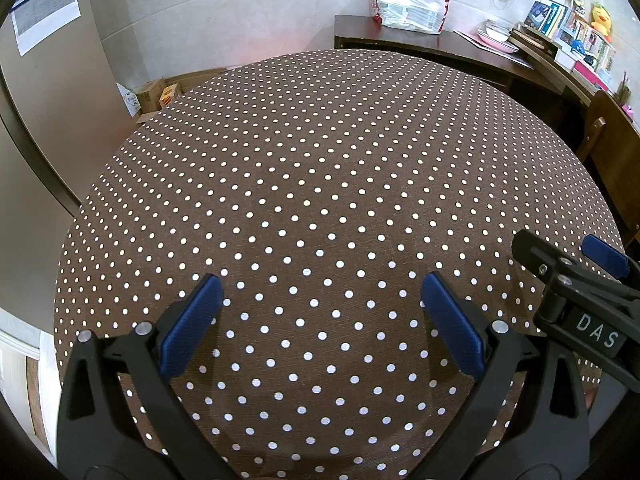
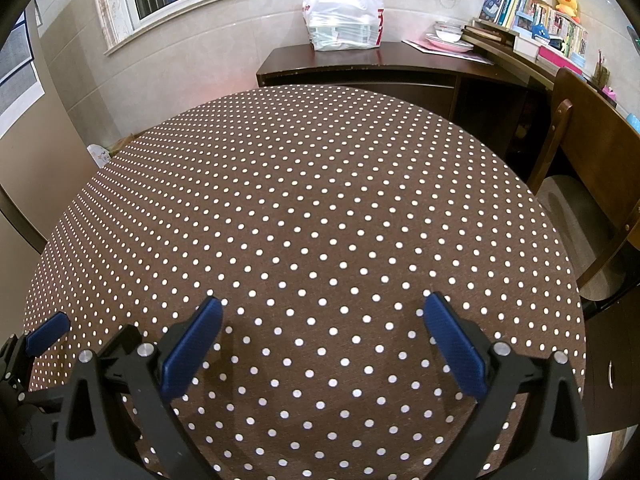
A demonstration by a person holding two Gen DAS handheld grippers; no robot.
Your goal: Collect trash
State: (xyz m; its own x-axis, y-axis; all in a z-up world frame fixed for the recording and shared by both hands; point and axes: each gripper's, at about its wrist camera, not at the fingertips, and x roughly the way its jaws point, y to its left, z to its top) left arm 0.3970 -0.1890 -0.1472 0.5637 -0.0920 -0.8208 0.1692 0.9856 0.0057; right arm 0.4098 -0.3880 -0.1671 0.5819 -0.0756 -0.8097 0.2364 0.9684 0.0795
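My left gripper (image 1: 322, 286) is open and empty, its blue pads wide apart above the brown polka-dot tablecloth (image 1: 320, 160). My right gripper (image 2: 324, 306) is also open and empty above the same tablecloth (image 2: 312, 184). The right gripper also shows at the right edge of the left wrist view (image 1: 568, 256), and one blue pad of the left gripper shows at the left edge of the right wrist view (image 2: 48, 334). No trash shows on the cloth in either view.
A dark wooden desk (image 2: 360, 64) stands behind the table with a white plastic bag (image 2: 344, 16), bowls (image 2: 448, 36) and books (image 2: 552, 20) on it. A wooden chair (image 2: 592, 152) is at the right. Cardboard boxes (image 1: 160, 94) sit on the floor at far left.
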